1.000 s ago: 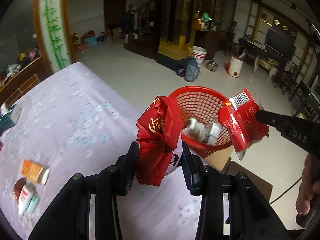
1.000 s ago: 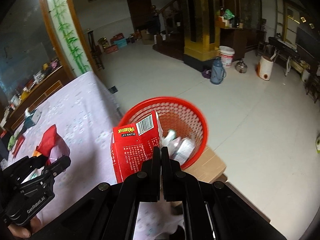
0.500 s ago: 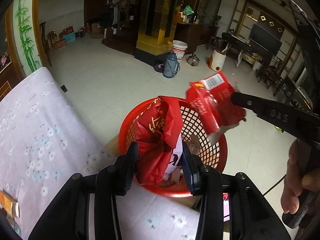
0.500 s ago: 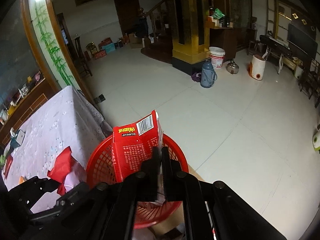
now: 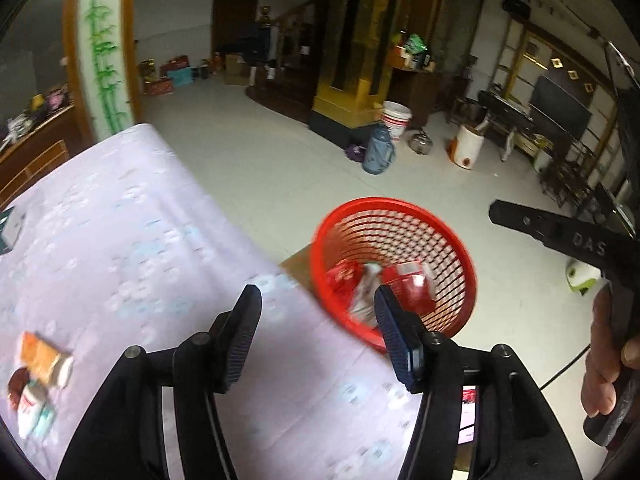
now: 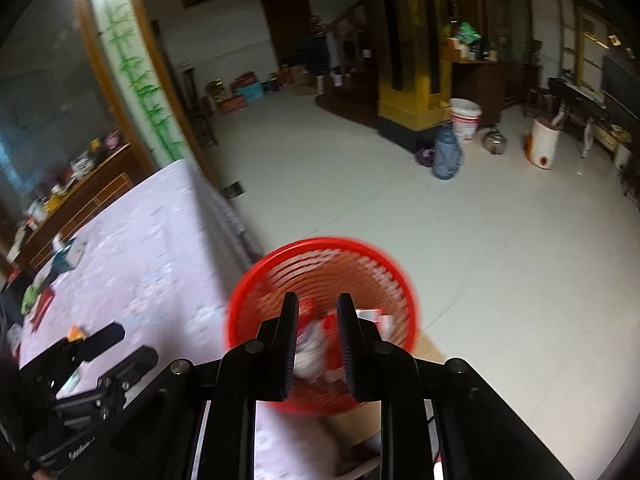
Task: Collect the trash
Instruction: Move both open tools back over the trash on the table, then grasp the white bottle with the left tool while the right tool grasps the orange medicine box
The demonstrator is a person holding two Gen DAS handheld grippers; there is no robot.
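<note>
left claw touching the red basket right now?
Apart. In the right wrist view, the left claw sits open over the tablecloth, with bare cloth between it and the red basket.

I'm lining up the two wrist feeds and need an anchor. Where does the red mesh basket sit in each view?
Left wrist view: the red mesh basket is right of centre, just past the right fingertip of the left gripper, beside the table edge.
Right wrist view: the basket is low at centre, directly behind the right gripper.
Shared landmark: the blue jug on the floor near the yellow pillar base.
</note>
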